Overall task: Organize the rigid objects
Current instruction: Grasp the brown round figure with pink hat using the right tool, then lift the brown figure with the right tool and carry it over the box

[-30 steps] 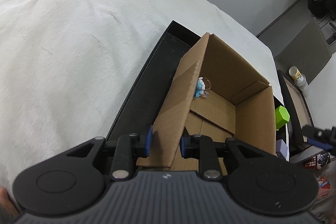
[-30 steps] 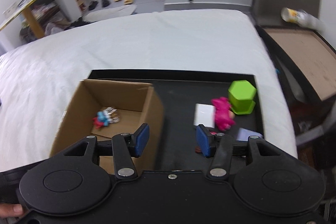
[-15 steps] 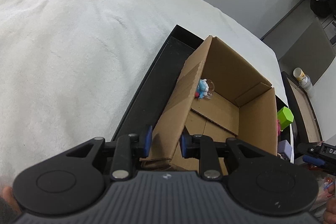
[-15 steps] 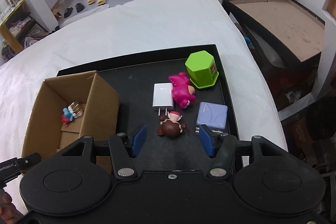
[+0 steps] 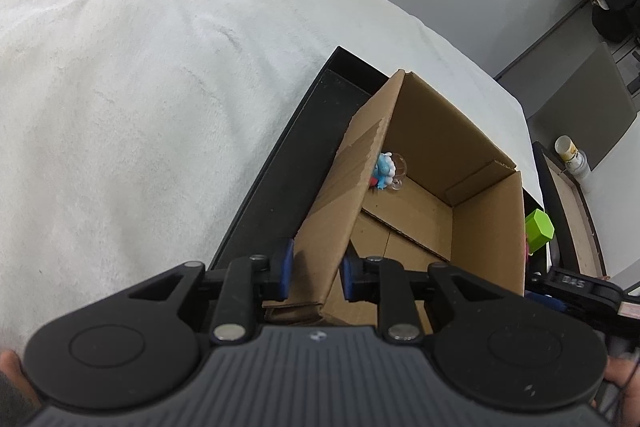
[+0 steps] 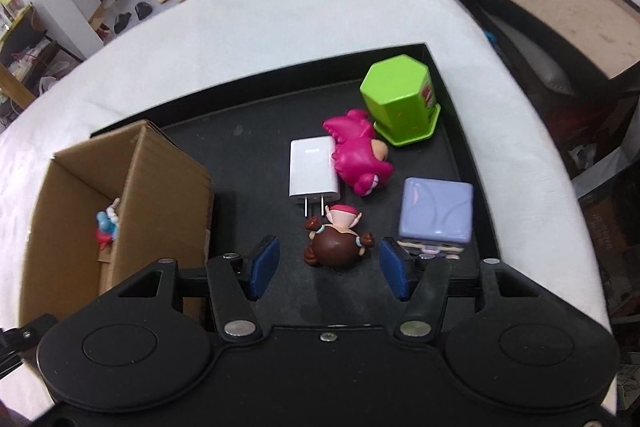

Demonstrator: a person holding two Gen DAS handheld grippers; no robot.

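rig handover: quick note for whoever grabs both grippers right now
Left gripper: shut on the box wall, steadying it.
Right gripper: open, empty, fingers either side of the brown-haired doll.
Done: blue toy in the box.
Left on the tray: doll, charger, pink figure, green pot, purple cube.

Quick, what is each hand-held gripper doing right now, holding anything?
Left hand-held gripper: closed on the near wall of the cardboard box.
Right hand-held gripper: open, holding nothing, the brown-haired doll lies between its pads.
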